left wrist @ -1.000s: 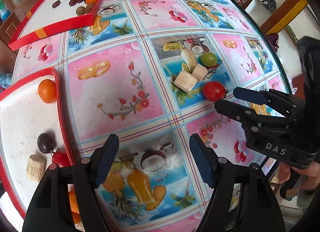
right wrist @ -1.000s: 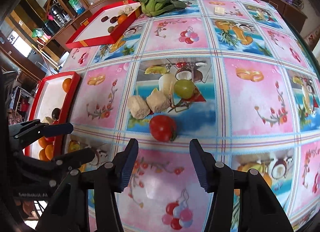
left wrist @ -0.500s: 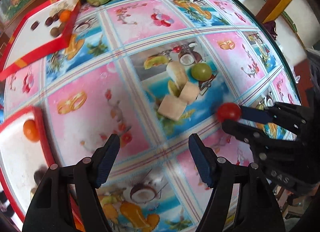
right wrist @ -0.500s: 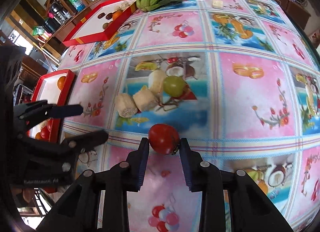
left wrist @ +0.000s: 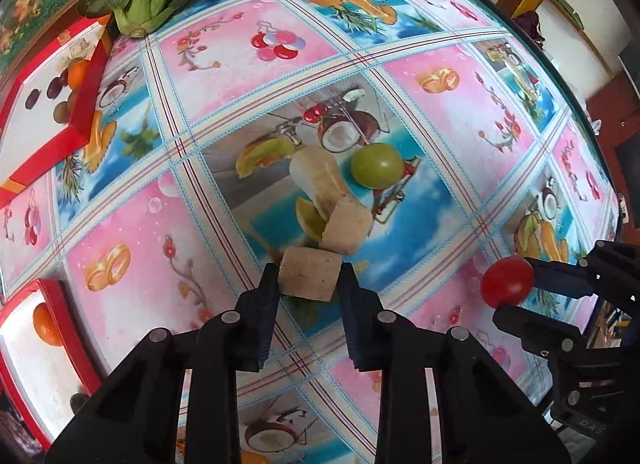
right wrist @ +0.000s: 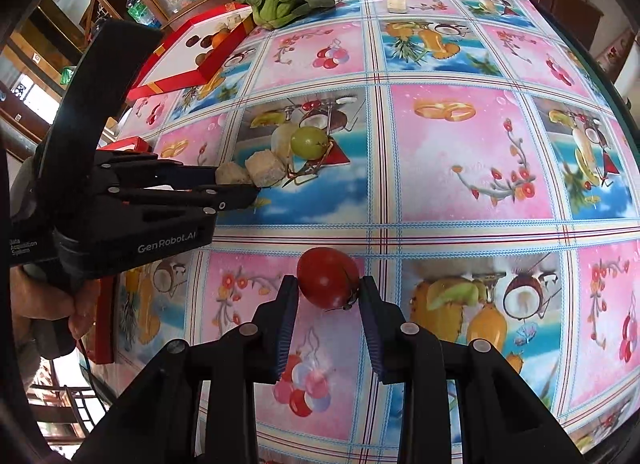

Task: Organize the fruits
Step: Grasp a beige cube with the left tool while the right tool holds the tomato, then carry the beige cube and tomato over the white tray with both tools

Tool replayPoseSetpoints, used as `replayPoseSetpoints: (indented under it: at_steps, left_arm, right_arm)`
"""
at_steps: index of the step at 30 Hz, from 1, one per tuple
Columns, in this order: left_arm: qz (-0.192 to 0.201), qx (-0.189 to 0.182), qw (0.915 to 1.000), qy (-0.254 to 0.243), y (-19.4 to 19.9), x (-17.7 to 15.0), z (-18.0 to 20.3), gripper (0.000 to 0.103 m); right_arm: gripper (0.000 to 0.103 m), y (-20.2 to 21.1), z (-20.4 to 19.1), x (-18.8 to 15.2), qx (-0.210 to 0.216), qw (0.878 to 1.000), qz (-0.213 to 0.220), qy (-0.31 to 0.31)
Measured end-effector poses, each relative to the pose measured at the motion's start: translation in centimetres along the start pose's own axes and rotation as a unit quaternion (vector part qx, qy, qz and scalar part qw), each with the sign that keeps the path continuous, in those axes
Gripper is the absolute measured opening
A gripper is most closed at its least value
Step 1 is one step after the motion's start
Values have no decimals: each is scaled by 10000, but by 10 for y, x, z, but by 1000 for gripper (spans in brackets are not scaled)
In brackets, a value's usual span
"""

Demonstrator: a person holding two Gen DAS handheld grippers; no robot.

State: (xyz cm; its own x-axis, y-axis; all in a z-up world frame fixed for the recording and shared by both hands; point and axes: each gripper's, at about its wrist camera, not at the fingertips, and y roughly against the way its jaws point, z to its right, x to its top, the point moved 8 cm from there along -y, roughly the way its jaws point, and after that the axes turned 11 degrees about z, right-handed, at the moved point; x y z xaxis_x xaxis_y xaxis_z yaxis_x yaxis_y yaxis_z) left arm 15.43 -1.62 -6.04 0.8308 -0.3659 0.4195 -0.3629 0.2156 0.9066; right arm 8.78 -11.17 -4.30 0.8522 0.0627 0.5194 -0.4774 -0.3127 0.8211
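1. Jaws of my left gripper (left wrist: 309,284) have just been closing; a second ago they stood wide over bare cloth, now they clench the pale chunk (left wrist: 310,278) at the near end of the pile.
2. Right gripper (right wrist: 329,293) closed earlier in that second; it grips the tomato (right wrist: 328,277) just over the table (right wrist: 460,152).
3. Green fruit (left wrist: 377,165) and two more pale pieces remain mid-table; both loads, I judge, go next to the red tray (left wrist: 60,296) at left.
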Motion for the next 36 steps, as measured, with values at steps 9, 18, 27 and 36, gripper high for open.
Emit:
replayPoseSetpoints:
  at_steps: [9,18,27,36]
  left_arm:
    - [-117,-365,9976,578,20,-40,-4,26]
    - [-172,-313,9954,888,47,-86,-8,26]
    - [-70,-218,9947,1002,66,-100,-17,26]
    - [36,-122,9947,1017,77,-107,-22,26]
  right_arm:
    - [32,3,-10,-9,175,9998,6,-36]
    - [32,0,-32,-21,477,9988,-49,-76]
    - [32,-8,-62,-20,630,9977,-92,209]
    - [32,-10,-88,-15,738,9962,-43,456]
